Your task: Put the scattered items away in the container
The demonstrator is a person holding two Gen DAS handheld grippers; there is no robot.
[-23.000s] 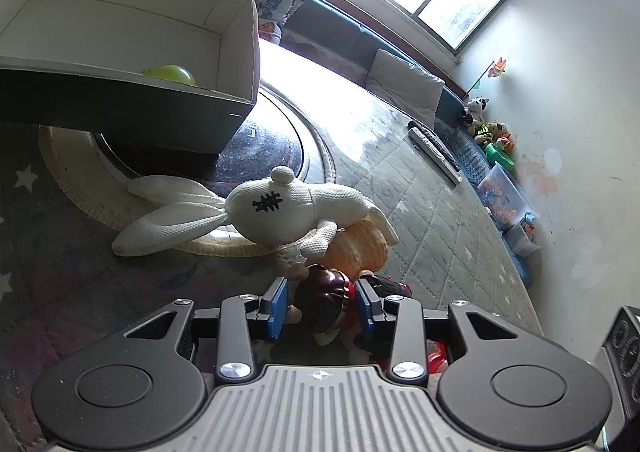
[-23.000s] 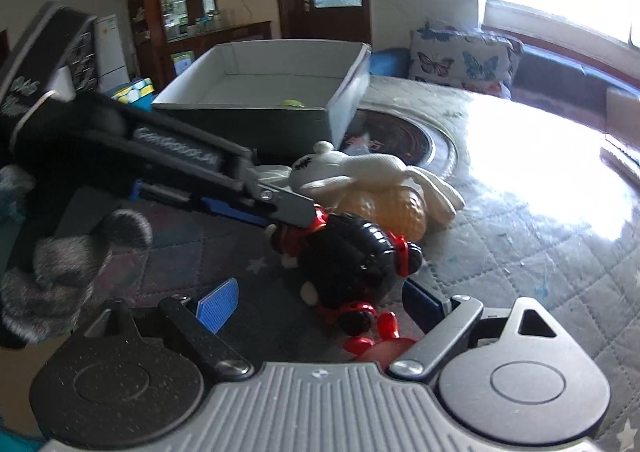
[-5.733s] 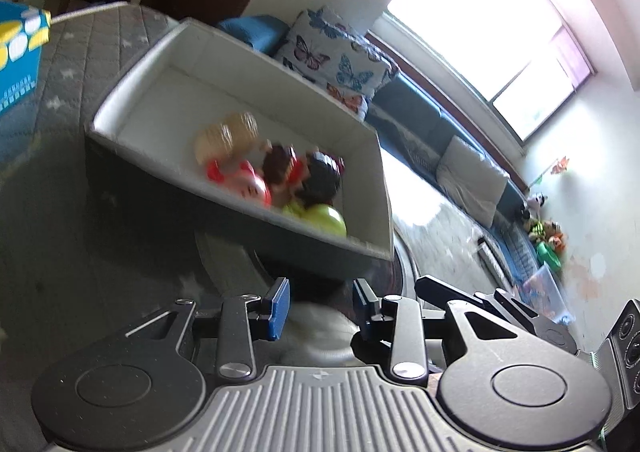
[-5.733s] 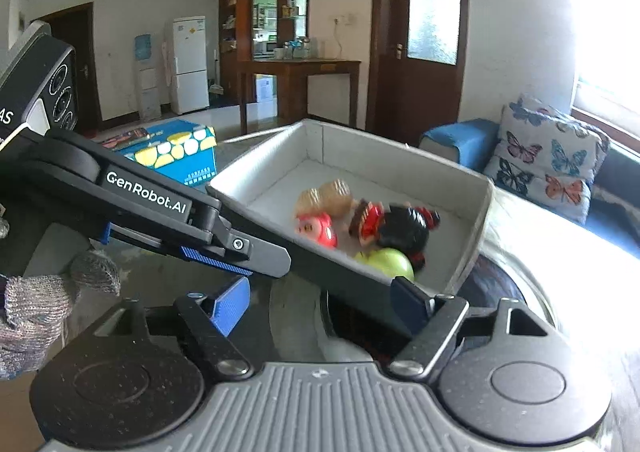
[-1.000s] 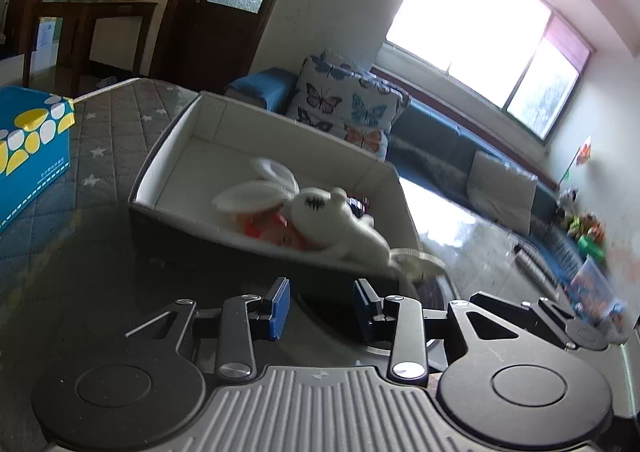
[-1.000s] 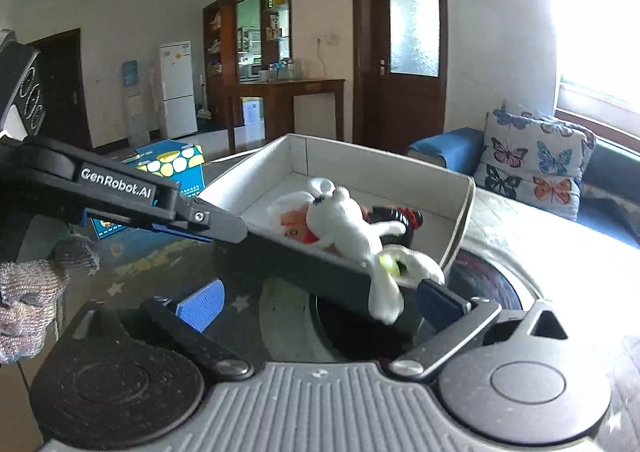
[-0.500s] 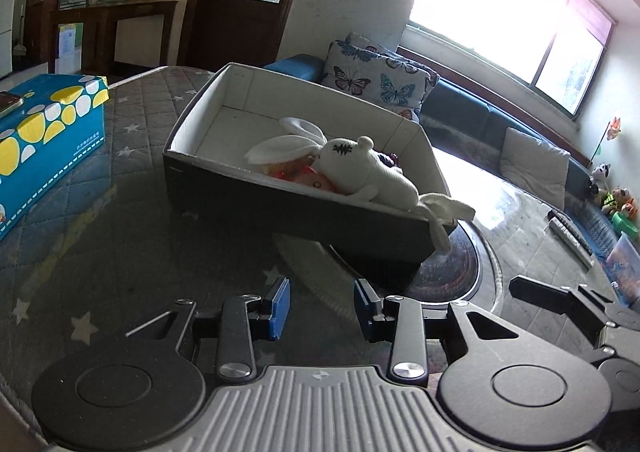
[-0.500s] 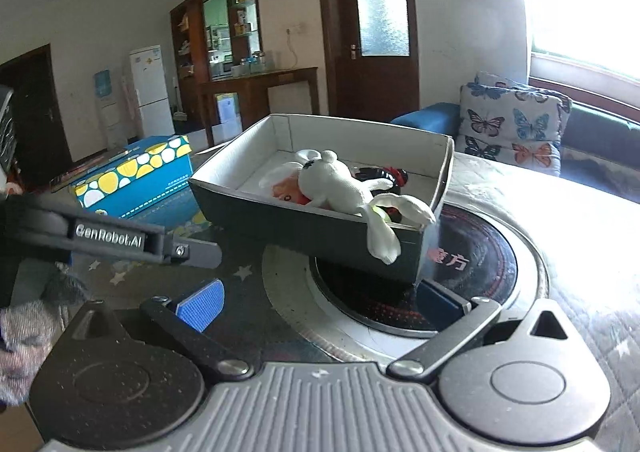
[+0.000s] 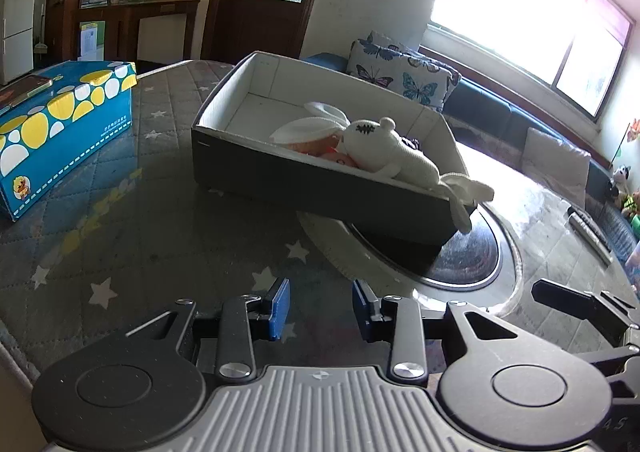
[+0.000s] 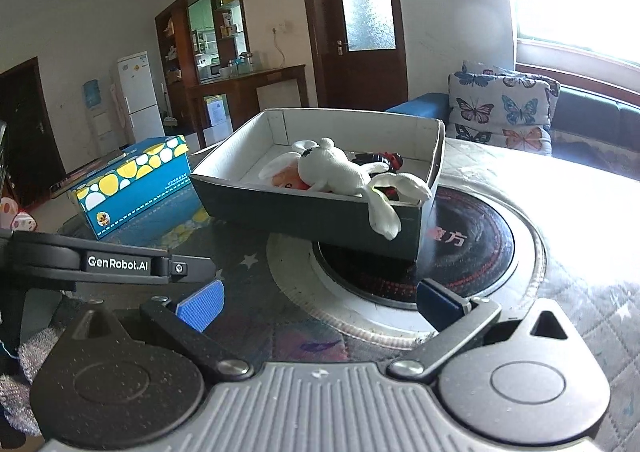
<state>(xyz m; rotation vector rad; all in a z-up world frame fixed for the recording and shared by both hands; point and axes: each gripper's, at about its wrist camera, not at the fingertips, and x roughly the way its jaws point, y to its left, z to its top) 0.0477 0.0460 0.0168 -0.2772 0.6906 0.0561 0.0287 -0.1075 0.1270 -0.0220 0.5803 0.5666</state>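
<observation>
Both my grippers, left (image 9: 320, 308) and right (image 10: 320, 300), hang spread and empty; blue tissue box (image 10: 132, 183) sits beside the box (image 10: 304, 211), bunny (image 10: 340, 169) flopped over its rim.

The white rabbit (image 9: 386, 149) covers most of the toys beneath it in the box (image 9: 280, 183); they cannot be identified

Tabletop (image 9: 168, 236) between both grippers and grey box (image 10: 304, 211) lies unobstructed. Blue tissue carton (image 9: 60, 131) stands left; white plush rabbit (image 10: 340, 171) overhangs the box's near rim.
</observation>
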